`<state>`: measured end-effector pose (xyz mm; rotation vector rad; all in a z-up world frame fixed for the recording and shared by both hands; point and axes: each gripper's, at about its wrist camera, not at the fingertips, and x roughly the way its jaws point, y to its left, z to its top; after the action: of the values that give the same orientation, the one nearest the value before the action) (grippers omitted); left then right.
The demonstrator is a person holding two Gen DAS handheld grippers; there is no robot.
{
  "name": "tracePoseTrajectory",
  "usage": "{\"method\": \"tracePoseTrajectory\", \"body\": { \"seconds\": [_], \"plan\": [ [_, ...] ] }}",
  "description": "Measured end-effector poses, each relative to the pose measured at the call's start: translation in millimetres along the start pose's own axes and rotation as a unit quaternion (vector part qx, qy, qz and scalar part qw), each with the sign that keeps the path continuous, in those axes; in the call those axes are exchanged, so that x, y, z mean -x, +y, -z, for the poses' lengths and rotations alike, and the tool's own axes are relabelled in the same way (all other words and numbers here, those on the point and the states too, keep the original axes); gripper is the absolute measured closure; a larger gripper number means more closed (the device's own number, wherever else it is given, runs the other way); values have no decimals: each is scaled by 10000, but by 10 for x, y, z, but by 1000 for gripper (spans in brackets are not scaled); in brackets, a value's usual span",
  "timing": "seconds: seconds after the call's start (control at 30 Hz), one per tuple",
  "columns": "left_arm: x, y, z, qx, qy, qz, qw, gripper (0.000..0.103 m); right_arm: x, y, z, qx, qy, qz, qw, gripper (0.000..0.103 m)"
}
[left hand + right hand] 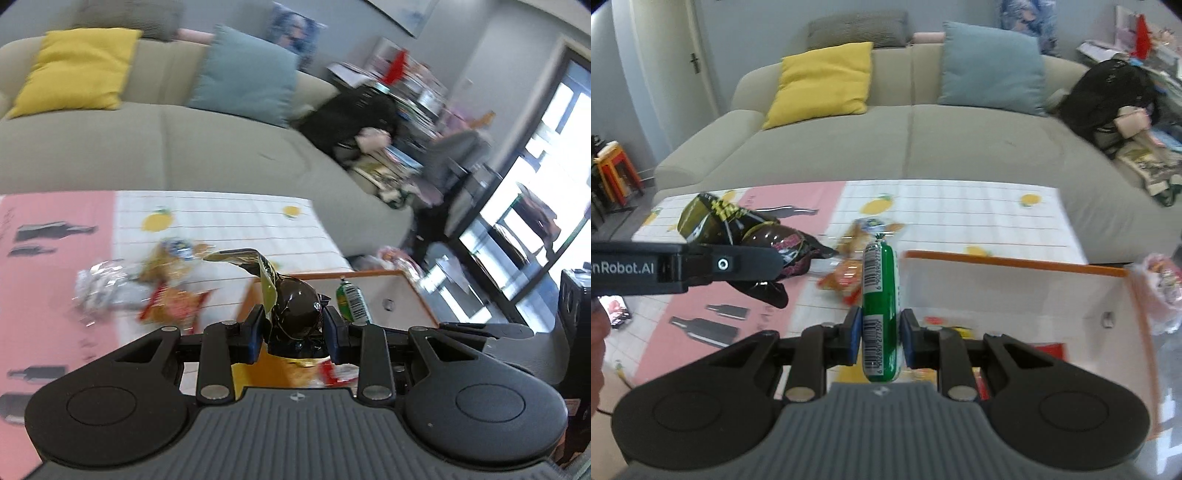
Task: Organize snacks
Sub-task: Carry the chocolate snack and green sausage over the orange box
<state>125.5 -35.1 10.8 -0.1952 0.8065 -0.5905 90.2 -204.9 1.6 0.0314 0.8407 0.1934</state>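
My left gripper (294,329) is shut on a dark brown snack bag (293,306) with a yellow-green top, held above the table. The bag also shows in the right wrist view (757,236), clamped in the left gripper (783,258). My right gripper (880,338) is shut on a green sausage stick (880,295) with a barcode, held upright beside the white box with an orange rim (1015,261). The stick's tip shows in the left wrist view (351,301). Loose orange snack packets (849,277) lie on the tablecloth beyond both grippers.
The table carries a pink and white tablecloth (960,218). A silver packet (99,288) lies at the left. A grey sofa (905,144) with yellow and blue cushions stands behind. A pink bag (1163,291) hangs at the box's right edge. Cluttered shelves stand at the far right.
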Motion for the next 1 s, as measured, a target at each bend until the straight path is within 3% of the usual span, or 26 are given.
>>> {"method": "tracePoseTrajectory", "body": {
  "seconds": [0.37,0.53,0.83,1.0],
  "plan": [
    [-855,-585,-66,-782,933,532,9911,66,-112,-875,87,-529,496,574,9957,83],
    [-1238,-644,-46,-1029,1382,523,9837,66,-352,-1163,111,-645,845,688,9920,83],
    [-1718,-536,-69,-962,1932,544,9749,66,-843,-1300,91,-377,1400,874,9856,83],
    [-1948,-511,-55,-907,2308,287,9683,66,-1030,-1362,111,-209,1681,933,9811,83]
  ]
}}
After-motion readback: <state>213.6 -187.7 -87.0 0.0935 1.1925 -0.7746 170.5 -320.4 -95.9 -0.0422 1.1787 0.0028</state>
